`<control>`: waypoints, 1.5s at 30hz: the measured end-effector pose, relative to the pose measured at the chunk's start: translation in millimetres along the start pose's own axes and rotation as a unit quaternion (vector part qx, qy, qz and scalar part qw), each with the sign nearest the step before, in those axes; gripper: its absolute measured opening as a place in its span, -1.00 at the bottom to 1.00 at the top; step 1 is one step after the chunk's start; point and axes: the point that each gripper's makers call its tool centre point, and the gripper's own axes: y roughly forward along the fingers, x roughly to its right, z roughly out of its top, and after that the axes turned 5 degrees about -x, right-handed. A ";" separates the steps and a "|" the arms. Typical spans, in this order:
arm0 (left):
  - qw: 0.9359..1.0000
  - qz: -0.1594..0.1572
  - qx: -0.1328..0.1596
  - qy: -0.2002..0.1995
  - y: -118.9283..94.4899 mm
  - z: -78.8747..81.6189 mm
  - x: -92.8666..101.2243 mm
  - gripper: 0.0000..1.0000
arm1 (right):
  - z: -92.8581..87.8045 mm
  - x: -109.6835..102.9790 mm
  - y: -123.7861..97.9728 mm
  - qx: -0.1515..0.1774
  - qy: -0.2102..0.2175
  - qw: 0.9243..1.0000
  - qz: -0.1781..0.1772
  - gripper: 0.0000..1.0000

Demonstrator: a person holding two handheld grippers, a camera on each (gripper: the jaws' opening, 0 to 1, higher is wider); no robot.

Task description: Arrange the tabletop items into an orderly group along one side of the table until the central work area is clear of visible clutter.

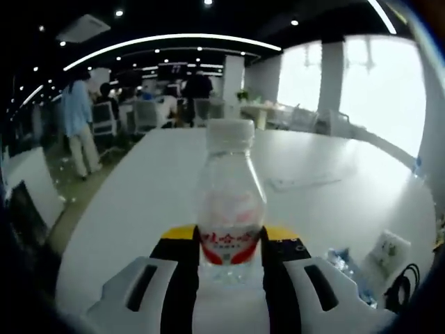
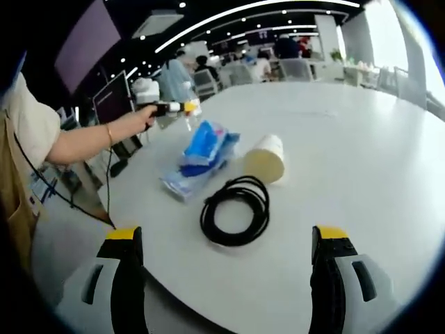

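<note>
Gripping a clear water bottle [image 1: 229, 202], the left gripper [image 1: 229, 268] has both jaws clamped on its labelled lower body, upright over the white table [image 1: 334, 167]. Right gripper [image 2: 226, 268]: jaws wide apart, empty. Step in hand, judged: carrying the bottle to the side group; next needs an upright set-down. The right gripper view adds 3 items: black cable coil [image 2: 235, 210], blue packet [image 2: 198, 158], paper cup [image 2: 265, 157] on its side.
</note>
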 end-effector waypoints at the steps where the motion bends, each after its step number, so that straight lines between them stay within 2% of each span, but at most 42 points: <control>1: 1.000 -0.003 0.005 -0.001 1.4 0.9 -0.4 -0.38 | -0.2 1.3 -0.3 0.000 0.001 1.000 -0.001 0.99; 4: 1.000 -0.008 0.010 -0.008 4.3 1.2 -0.2 -0.38 | -0.5 3.2 -0.4 -0.001 0.003 1.000 -0.003 0.99; 7: 1.000 0.008 0.007 -0.010 6.6 -1.2 -2.6 -0.37 | -0.8 3.4 0.2 -0.002 0.004 1.000 -0.004 0.99; 8: 1.000 0.011 0.019 -0.010 6.9 1.9 -2.7 -0.37 | -0.8 3.1 0.3 -0.002 0.004 1.000 -0.003 0.99; 9: 1.000 0.012 0.011 -0.011 6.1 -0.8 -1.4 -0.37 | -0.5 3.2 0.8 -0.001 0.005 1.000 -0.004 0.99; 16: 0.999 0.040 0.012 -0.010 7.7 -0.2 0.4 -0.37 | 0.5 3.2 0.7 0.006 0.009 1.000 -0.004 0.99; 23: 0.998 0.050 0.020 0.017 7.8 -1.2 7.6 -0.35 | 0.8 2.4 0.2 0.009 0.009 1.000 -0.004 0.99; 31: 0.997 0.077 0.014 -0.004 6.7 -5.7 0.6 -0.35 | 0.6 0.5 1.8 0.009 0.007 1.000 -0.001 0.99; 38: 0.996 0.087 0.017 -0.010 6.4 -5.2 -0.1 -0.35 | 2.0 0.3 1.2 0.012 0.007 1.000 0.000 0.99; 45: 0.996 0.085 0.016 0.006 6.6 -4.4 -0.8 -0.32 | 2.1 -1.0 1.7 0.012 0.005 1.000 0.002 0.99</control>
